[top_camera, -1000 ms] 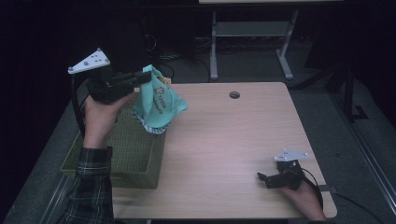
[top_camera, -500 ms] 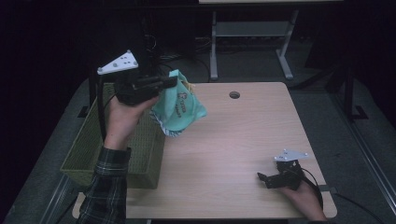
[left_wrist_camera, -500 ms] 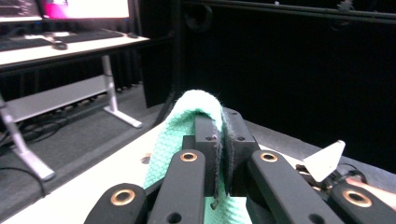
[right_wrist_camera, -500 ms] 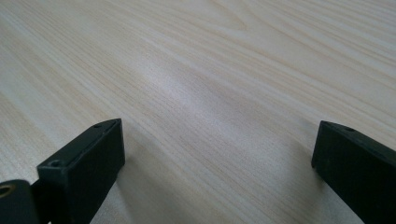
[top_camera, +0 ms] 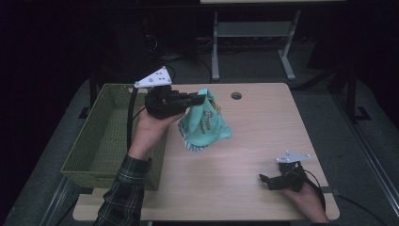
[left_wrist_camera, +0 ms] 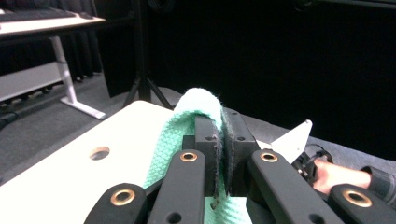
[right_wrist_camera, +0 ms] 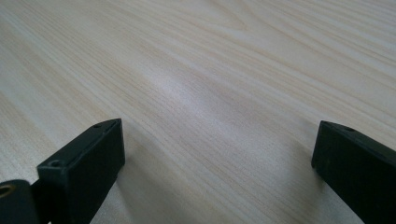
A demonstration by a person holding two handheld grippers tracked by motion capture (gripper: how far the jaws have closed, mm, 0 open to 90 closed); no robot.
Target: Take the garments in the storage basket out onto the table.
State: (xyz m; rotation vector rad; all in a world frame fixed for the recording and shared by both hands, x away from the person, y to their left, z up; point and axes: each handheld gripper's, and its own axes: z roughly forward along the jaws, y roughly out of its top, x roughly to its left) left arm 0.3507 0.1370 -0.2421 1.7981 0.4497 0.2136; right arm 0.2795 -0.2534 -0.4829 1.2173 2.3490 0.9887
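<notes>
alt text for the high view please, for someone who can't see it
A person's left gripper, jaws shut, holds a teal cloth by its top so it hangs over the light wooden table, just right of a green basket at the table's left edge. The right gripper rests near the table's front right corner, jaws open, holding nothing.

cloth: (top_camera: 204, 123) you have a teal-green waffle-weave cloth with a printed motif and a yellowish trim.
state: crumpled and draped, pinched at its top fold; in the left gripper view the fold (left_wrist_camera: 201, 100) rises between the two black jaws.
pose: hangs in a loose cone, wide end down.
place: over the table's left-centre part, just right of the basket; whether its lower edge touches the tabletop you cannot tell.
</notes>
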